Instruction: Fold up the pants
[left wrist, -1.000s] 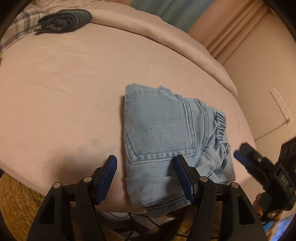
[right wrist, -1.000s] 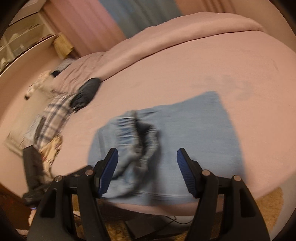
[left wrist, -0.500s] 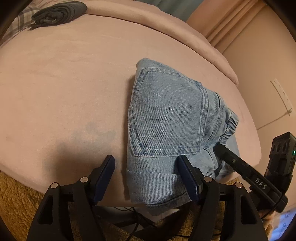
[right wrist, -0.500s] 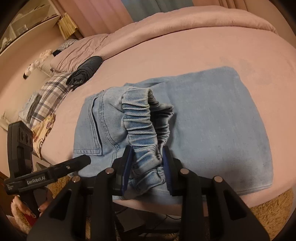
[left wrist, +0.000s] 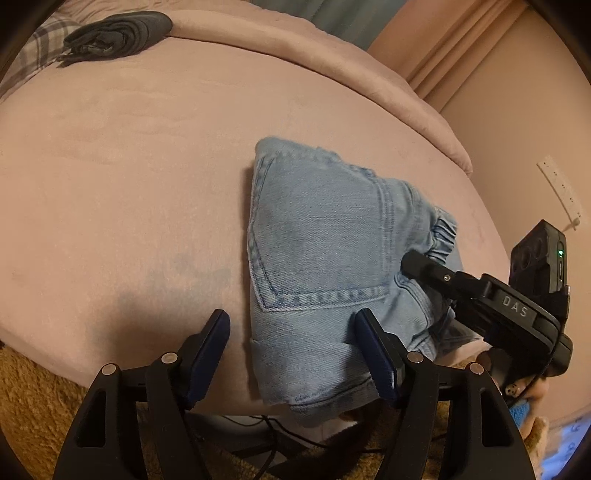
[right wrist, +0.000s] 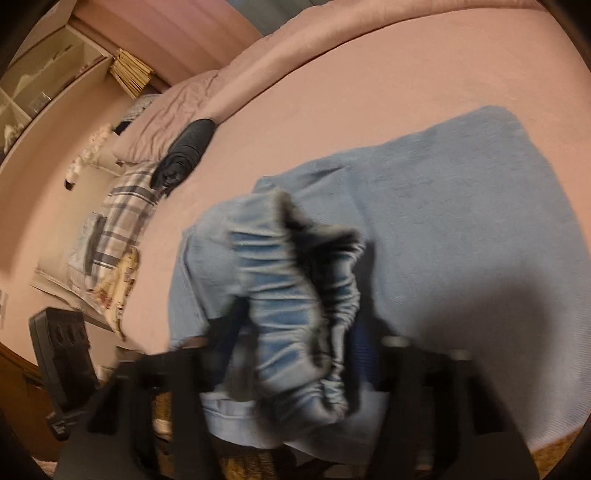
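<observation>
Gripping the pants' (left wrist: 325,258) waistband at the bed (left wrist: 129,184) edge, right gripper (right wrist: 295,354) jaws clamped; left gripper (left wrist: 291,347) jaws apart.

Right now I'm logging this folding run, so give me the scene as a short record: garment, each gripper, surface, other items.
garment: light blue denim pants, folded, back pocket up, at the bed's near edge
right gripper: shut on the elastic waistband, bunched between its fingers; view blurred
left gripper: open, holding nothing, one finger resting over the pants' hem end
surface: pink bed cover
other items: dark folded garment at the far side, beside a plaid cloth
</observation>
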A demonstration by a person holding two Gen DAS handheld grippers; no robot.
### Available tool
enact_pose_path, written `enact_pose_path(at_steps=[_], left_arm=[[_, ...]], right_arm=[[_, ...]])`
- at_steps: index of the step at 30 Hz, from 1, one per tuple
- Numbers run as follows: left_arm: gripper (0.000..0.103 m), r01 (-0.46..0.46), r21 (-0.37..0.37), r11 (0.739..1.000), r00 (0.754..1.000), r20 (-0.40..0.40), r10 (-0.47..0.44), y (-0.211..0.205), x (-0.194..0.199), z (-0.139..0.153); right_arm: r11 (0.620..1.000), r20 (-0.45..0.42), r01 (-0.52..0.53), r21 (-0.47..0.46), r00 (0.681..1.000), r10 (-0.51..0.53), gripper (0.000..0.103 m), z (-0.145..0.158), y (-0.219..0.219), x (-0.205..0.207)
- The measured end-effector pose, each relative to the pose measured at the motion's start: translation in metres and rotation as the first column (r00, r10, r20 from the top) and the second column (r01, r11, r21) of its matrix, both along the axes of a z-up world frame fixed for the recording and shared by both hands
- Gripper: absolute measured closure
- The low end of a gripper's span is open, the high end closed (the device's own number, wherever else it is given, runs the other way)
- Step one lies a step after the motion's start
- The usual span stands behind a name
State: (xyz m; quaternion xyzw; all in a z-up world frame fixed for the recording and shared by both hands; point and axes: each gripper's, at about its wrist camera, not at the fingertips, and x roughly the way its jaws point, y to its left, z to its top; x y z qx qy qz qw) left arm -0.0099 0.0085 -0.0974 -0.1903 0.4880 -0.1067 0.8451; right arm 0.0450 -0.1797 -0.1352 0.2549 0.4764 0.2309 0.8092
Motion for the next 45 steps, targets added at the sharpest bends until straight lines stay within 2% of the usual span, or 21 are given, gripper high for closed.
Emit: enact_pose_path(at_steps=[1,5,7,10,13,16,18,20,23,26,27,29,32,33,35,36,39,41,43,45], left_arm=[[0.033,0.001,0.000,1.000,1.000,0.001,-0.001,0.001,-0.002,0.003],[0.033,0.004,-0.025,1.000,0.999,0.053,-0.003,0.006,-0.006,0.027],[0.033,0.002,-0.025,1.000,0.995,0.099,0.001,0.007,-0.007,0.042],[0.033,0.024,-0.008,1.000,0.991,0.130,-0.022,-0.001,-0.003,0.049],[0.033,0.045,0.032,0.998,0.995,0.088,-0.048,-0.016,0.007,0.038],[0.033,0.094,0.037,0.995,0.995,0.039,-0.095,-0.031,0.016,0.021],[0.033,0.106,0.054,0.993,0.994,0.008,-0.107,-0.038,0.022,0.011],[0.033,0.100,0.106,0.989,0.995,-0.018,-0.099,-0.044,0.029,0.000],[0.033,0.083,0.125,0.989,0.996,-0.034,-0.080,-0.047,0.033,-0.011],[0.033,0.106,0.146,0.984,0.994,-0.018,-0.104,-0.051,0.035,0.002],[0.033,0.108,0.148,0.983,0.994,0.000,-0.109,-0.054,0.038,0.007],[0.033,0.109,0.124,0.986,0.992,0.057,-0.117,-0.054,0.045,0.023],[0.033,0.141,0.085,0.986,0.985,0.087,-0.148,-0.061,0.065,0.032],[0.033,0.149,0.088,0.985,0.983,0.090,-0.157,-0.063,0.071,0.032],[0.033,0.140,0.148,0.979,0.987,0.063,-0.150,-0.069,0.092,0.026],[0.033,0.133,0.168,0.977,0.988,0.053,-0.144,-0.070,0.101,0.022],[0.033,0.135,0.152,0.979,0.990,0.031,-0.141,-0.069,0.122,0.016],[0.033,0.136,0.126,0.983,0.990,0.020,-0.139,-0.067,0.133,0.010],[0.033,0.129,0.141,0.981,0.992,-0.008,-0.129,-0.074,0.148,0.001],[0.033,0.118,0.131,0.984,0.993,-0.038,-0.114,-0.073,0.154,-0.012]], right_arm=[[1.000,0.004,0.006,0.001,1.000,-0.006,0.071,0.003,0.001,-0.002],[0.999,0.115,0.030,0.018,0.993,-0.032,0.075,0.038,-0.007,-0.017],[0.994,0.178,0.101,0.028,0.978,-0.105,0.076,0.061,-0.025,-0.024],[0.977,0.247,0.206,-0.045,0.950,-0.189,0.076,0.079,-0.051,-0.035],[0.955,0.200,0.287,-0.078,0.943,-0.267,0.076,0.067,-0.081,-0.036],[0.931,0.144,0.355,-0.084,0.929,-0.341,0.077,0.046,-0.107,-0.044],[0.924,0.109,0.372,-0.088,0.926,-0.362,0.077,0.031,-0.116,-0.046],[0.922,0.070,0.366,-0.128,0.930,-0.360,0.076,0.014,-0.116,-0.041],[0.923,0.078,0.369,-0.108,0.929,-0.362,0.076,0.017,-0.115,-0.043],[0.923,0.084,0.385,-0.017,0.920,-0.382,0.077,0.031,-0.125,-0.048],[0.919,0.110,0.395,-0.018,0.914,-0.390,0.077,0.039,-0.127,-0.052],[0.910,0.163,0.404,-0.095,0.908,-0.386,0.077,0.048,-0.124,-0.053],[0.911,0.087,0.378,-0.163,0.926,-0.368,0.076,0.026,-0.117,-0.047],[0.903,0.098,0.378,-0.203,0.926,-0.365,0.075,0.022,-0.114,-0.048],[0.896,0.136,0.383,-0.225,0.923,-0.360,0.070,0.023,-0.112,-0.052],[0.894,0.125,0.386,-0.226,0.922,-0.367,0.066,0.025,-0.115,-0.053],[0.883,0.096,0.391,-0.258,0.920,-0.379,0.060,0.037,-0.125,-0.054],[0.859,0.171,0.406,-0.313,0.913,-0.370,0.058,0.058,-0.124,-0.061],[0.827,0.246,0.422,-0.372,0.904,-0.351,0.050,0.075,-0.120,-0.066],[0.818,0.307,0.423,-0.390,0.897,-0.318,0.050,0.088,-0.116,-0.067]])
